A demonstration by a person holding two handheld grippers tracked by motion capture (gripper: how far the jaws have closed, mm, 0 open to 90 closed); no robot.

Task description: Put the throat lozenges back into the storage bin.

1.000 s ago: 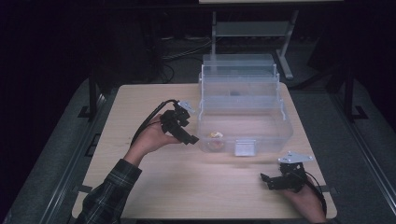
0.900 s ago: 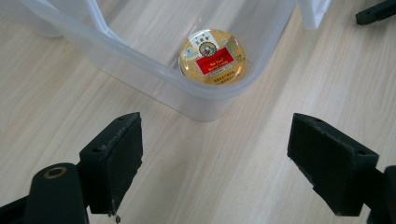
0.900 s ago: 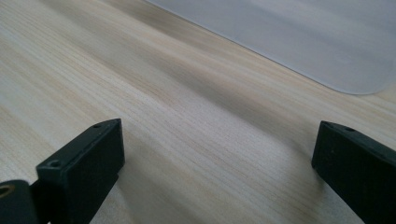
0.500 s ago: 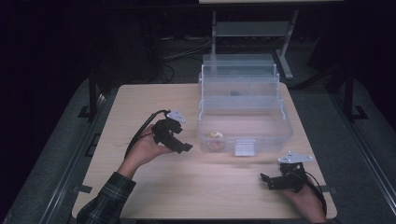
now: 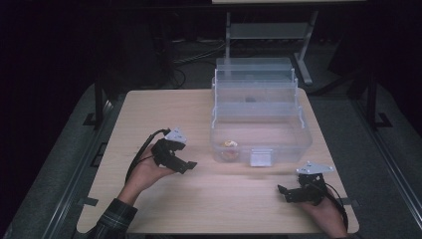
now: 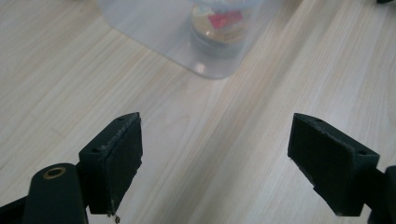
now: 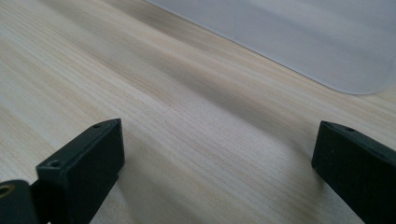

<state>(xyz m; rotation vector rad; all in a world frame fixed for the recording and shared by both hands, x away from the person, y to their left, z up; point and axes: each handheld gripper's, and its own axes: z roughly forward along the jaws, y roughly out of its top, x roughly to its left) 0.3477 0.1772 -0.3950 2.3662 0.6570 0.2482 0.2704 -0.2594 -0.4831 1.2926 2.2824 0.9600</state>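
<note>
- High view: a clear plastic box (image 5: 261, 134) with stepped tiers stands on the far right part of the wooden desk (image 5: 164, 109), its open front bin facing the person.
- A small round container (image 5: 230, 144) with a pale lid sits inside that front bin, at its left near corner; a darker small item (image 5: 250, 98) lies in an upper tier, too small to make out.
- The left claw (image 5: 186, 166) is held above the desk in the person's left hand (image 5: 147, 174), just left of the box and near the round container — its tips point toward the box. A plaid sleeve (image 5: 113, 221) shows at the bottom edge.
- The right claw (image 5: 284, 193) rests low at the near right part of the desk, in front of the box and apart from it, with its grey plate (image 5: 314, 169) on top and a cable trailing back.
- Left gripper view: the left claw (image 6: 215, 154) stands wide apart with nothing between the pads — bare desk wood (image 6: 70, 84) lies beneath. Ahead, through the clear box corner (image 6: 205, 70), the round container (image 6: 219, 25) shows a gold rim and a red-and-white label.
- Right gripper view: the right claw (image 7: 217, 163) is likewise spread wide and holds nothing, close over the desk (image 7: 116, 74). The rounded corner of the clear box (image 7: 299, 37) lies ahead at the upper right, not touched by either jaw.
</note>
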